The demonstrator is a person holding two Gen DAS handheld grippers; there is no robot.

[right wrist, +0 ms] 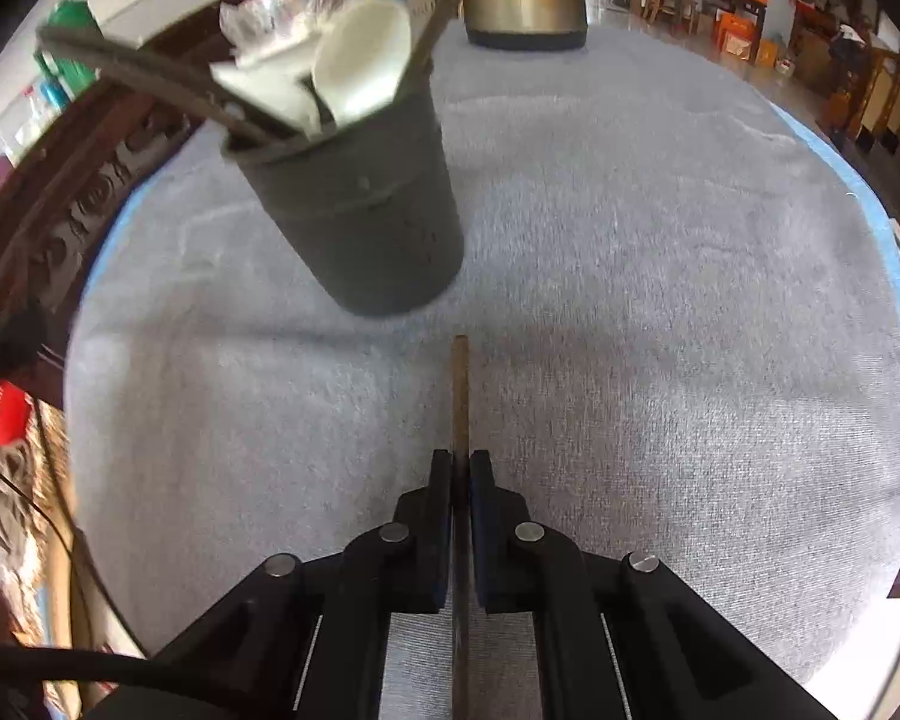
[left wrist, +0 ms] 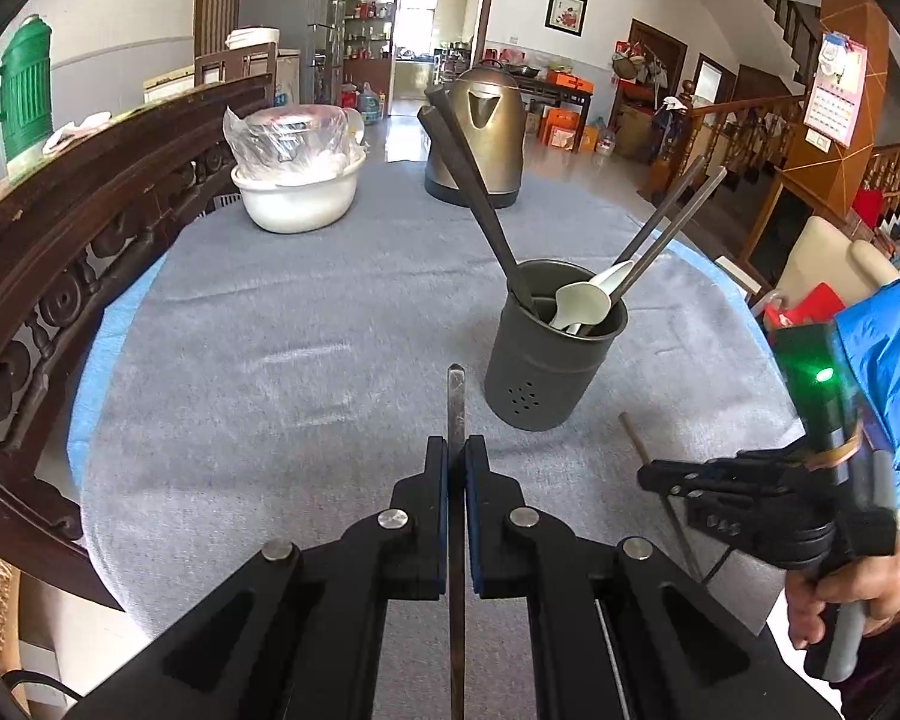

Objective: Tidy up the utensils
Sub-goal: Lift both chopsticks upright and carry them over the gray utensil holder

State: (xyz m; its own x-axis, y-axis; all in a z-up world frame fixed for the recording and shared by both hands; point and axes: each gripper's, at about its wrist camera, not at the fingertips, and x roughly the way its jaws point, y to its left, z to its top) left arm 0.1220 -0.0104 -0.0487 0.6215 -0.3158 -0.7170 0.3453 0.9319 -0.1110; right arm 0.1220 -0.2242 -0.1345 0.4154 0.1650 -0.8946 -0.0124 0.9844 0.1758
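Note:
A dark grey utensil holder (left wrist: 549, 348) stands on the grey cloth and holds white spoons (left wrist: 585, 300), dark chopsticks and a dark ladle handle. It also shows in the right wrist view (right wrist: 360, 204). My left gripper (left wrist: 456, 450) is shut on a dark chopstick (left wrist: 456, 402) that points forward, just left of the holder. My right gripper (right wrist: 461, 462) is shut on a brown chopstick (right wrist: 460, 384), in front and to the right of the holder. The right gripper also shows in the left wrist view (left wrist: 654, 474), holding its brown chopstick (left wrist: 636, 435).
A white basin (left wrist: 297, 195) with a plastic-covered bowl and a bronze kettle (left wrist: 480, 132) stand at the far side of the round table (left wrist: 270, 360). A carved wooden chair back (left wrist: 78, 222) curves along the left edge.

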